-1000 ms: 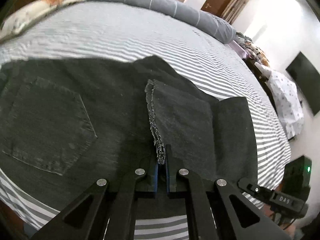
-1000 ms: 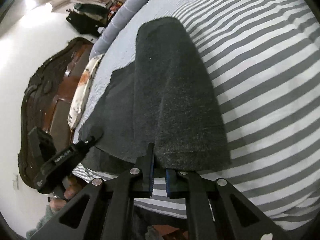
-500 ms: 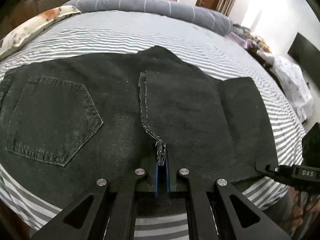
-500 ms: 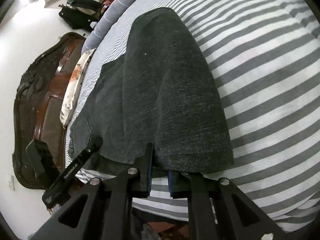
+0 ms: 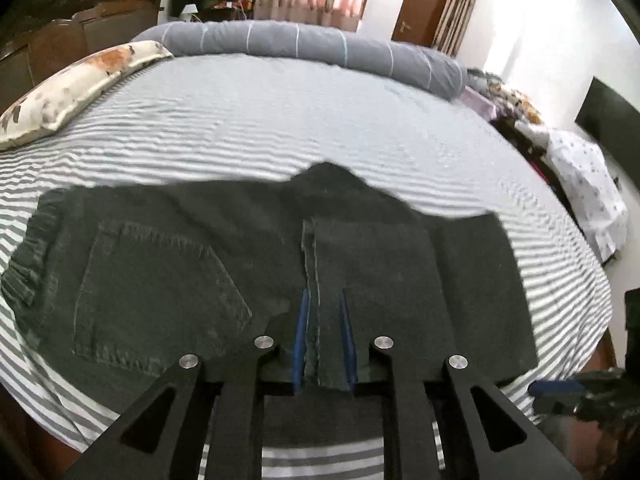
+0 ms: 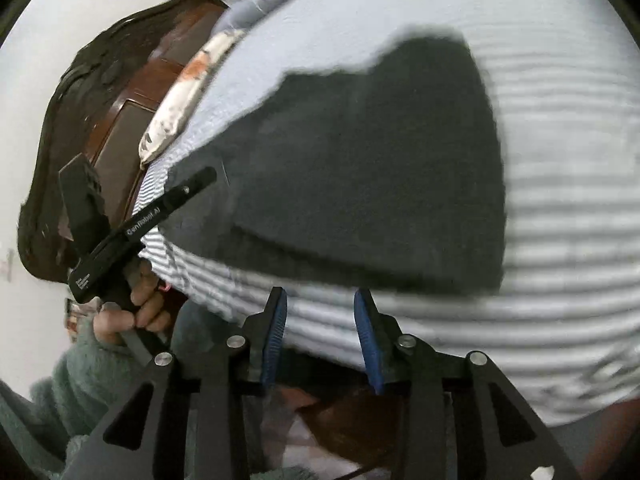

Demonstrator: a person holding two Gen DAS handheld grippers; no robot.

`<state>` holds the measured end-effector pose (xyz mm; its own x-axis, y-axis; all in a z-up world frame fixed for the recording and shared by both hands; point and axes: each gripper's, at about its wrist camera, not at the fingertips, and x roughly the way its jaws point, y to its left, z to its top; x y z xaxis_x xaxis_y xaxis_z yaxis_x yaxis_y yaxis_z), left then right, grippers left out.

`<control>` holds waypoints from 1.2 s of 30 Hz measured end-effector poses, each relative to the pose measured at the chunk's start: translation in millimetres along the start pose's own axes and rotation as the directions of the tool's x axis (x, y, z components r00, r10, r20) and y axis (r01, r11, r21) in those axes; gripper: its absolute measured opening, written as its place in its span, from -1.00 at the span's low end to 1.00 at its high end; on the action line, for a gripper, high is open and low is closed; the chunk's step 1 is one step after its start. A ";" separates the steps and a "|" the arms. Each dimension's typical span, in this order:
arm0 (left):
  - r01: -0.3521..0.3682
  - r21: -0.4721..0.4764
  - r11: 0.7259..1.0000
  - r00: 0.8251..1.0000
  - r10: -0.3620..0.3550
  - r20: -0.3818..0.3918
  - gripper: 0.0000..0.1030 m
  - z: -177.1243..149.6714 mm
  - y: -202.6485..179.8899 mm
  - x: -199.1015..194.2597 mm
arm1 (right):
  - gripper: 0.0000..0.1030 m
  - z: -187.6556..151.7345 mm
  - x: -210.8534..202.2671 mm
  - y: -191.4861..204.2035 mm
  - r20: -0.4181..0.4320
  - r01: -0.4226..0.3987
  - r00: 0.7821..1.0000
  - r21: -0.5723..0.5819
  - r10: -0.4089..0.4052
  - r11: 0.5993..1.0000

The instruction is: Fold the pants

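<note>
Pants lie folded once on the bed; both grippers, left and right, have just been opening, fingers released, nothing pinched. Next move, I judge, calls for gripping one end for a second fold.

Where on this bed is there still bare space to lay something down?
Bare striped sheet lies between the folded pants and the grey bolster, right of the floral pillow. The near edge is crowded by pants and both grippers.
</note>
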<state>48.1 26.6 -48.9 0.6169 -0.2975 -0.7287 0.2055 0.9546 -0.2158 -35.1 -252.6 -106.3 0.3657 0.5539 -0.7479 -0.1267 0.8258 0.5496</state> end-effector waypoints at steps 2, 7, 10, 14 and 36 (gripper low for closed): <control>0.008 0.018 1.000 1.000 -0.009 0.011 -0.61 7.0 -6.9 1.8 | -0.34 19.0 -8.2 5.8 0.073 0.077 0.995 -0.045 -0.073 0.996; 0.043 0.030 0.999 0.999 -0.042 -0.034 -0.60 13.0 -24.4 25.5 | -0.34 78.8 3.2 1.2 0.180 0.307 0.940 -0.087 -0.288 0.948; 0.051 0.030 0.998 0.997 -0.049 -0.062 -0.60 12.9 -32.6 44.4 | -0.34 113.0 20.1 -6.8 0.185 0.362 0.922 -0.093 -0.341 0.928; 0.037 0.047 0.998 0.994 -0.032 -0.108 -0.60 12.1 -37.3 68.0 | -0.34 139.5 44.9 -19.6 0.154 0.402 0.910 -0.094 -0.386 0.911; 0.020 0.115 0.993 0.987 -0.001 -0.163 -0.60 -25.9 -24.9 50.0 | -0.38 54.8 35.6 -15.9 0.023 0.373 0.927 -0.142 -0.373 0.917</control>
<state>54.1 -11.5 -96.8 0.4846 -0.2919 -0.8246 0.3036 0.9402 -0.1544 30.4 -251.8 -121.3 0.4080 0.2031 -0.8901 -0.1111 0.9787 0.1725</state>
